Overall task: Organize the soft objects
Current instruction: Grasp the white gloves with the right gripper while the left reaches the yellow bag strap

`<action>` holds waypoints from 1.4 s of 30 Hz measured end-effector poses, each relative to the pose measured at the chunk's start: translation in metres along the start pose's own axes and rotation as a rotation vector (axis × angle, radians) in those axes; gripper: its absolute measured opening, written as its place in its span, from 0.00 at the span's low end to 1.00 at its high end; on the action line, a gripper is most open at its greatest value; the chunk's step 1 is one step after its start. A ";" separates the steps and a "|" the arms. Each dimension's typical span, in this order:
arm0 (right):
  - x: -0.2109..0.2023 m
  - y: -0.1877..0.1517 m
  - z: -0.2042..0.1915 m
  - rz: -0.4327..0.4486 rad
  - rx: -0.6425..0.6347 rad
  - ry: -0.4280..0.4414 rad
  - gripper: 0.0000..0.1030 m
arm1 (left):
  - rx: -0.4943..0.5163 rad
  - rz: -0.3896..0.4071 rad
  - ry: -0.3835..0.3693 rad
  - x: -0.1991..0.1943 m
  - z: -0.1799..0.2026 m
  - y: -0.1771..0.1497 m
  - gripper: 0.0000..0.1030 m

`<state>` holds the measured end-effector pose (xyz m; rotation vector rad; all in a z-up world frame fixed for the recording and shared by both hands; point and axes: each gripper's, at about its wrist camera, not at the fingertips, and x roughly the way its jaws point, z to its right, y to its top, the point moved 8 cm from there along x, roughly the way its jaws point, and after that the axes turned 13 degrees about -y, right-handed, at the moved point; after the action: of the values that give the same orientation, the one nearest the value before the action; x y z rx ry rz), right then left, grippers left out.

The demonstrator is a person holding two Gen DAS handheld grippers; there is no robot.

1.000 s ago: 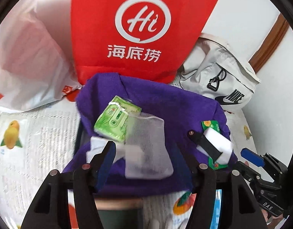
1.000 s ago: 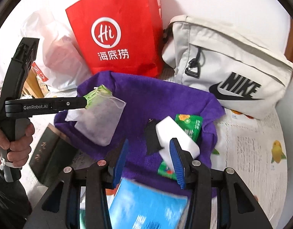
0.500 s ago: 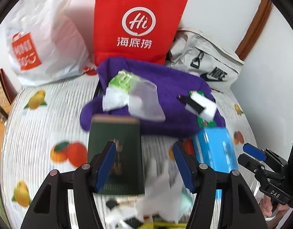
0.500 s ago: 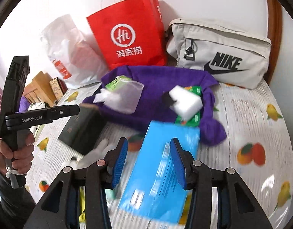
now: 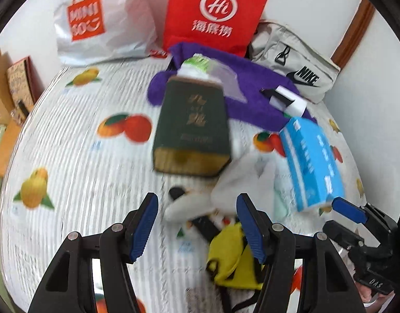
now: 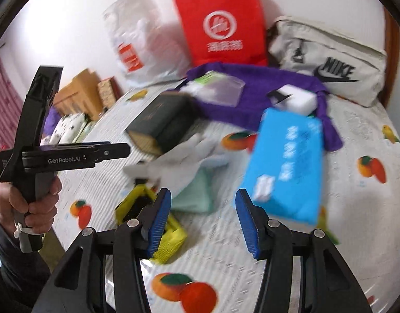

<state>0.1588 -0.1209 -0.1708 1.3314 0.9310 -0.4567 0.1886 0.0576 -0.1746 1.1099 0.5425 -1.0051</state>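
Change: both grippers have pulled back from the purple towel [image 5: 254,96]; yellow pouch [image 5: 228,255] now in view.
Left gripper [image 5: 197,224]: jaws spread, empty.
Right gripper [image 6: 204,219]: jaws spread, empty.
Towel: 12 o'clock.
Surface: fruit-print tablecloth [image 5: 77,161].
Room: red bag [image 5: 215,13] against wall.

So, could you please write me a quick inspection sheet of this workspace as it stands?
Surface: fruit-print tablecloth.
Job's things: purple towel holding a mesh pouch and white sponge; white glove, green cloth, yellow pouch lying loose.
Clutter: dark green box, blue tissue pack.
Grippers: left gripper and right gripper open, empty.
Cables: nothing seen.
Surroundings: red bag, white plastic bag, Nike bag against the wall.
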 end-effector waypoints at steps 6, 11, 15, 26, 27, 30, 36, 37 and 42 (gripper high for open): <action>0.021 -0.006 -0.023 -0.019 -0.024 0.001 0.50 | -0.025 -0.009 0.003 -0.001 -0.016 -0.025 0.59; 0.042 0.007 -0.034 -0.022 -0.038 -0.025 0.50 | -0.041 0.005 0.010 -0.006 -0.031 -0.036 0.59; 0.059 0.013 -0.044 -0.043 -0.058 -0.025 0.50 | -0.061 0.011 0.001 -0.007 -0.042 -0.037 0.59; 0.101 0.014 -0.052 -0.115 -0.080 -0.091 0.49 | -0.104 0.005 -0.006 0.005 -0.064 -0.034 0.59; 0.100 0.015 -0.052 -0.101 -0.086 -0.095 0.46 | -0.100 0.005 -0.005 0.005 -0.064 -0.034 0.59; 0.099 0.013 -0.058 -0.091 -0.107 -0.051 0.14 | -0.094 0.004 -0.003 0.006 -0.064 -0.034 0.59; 0.073 0.021 -0.059 -0.012 -0.106 -0.025 0.12 | -0.096 0.009 -0.011 0.006 -0.059 -0.034 0.60; 0.068 0.022 -0.058 -0.003 -0.102 -0.022 0.12 | -0.095 0.010 -0.014 0.006 -0.057 -0.034 0.60; 0.038 0.027 -0.047 0.052 -0.078 -0.029 0.12 | -0.065 -0.003 -0.015 0.013 -0.041 -0.033 0.60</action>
<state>0.1869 -0.0621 -0.1818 1.2723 0.8798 -0.3954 0.1702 0.0872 -0.2167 1.0438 0.5609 -0.9913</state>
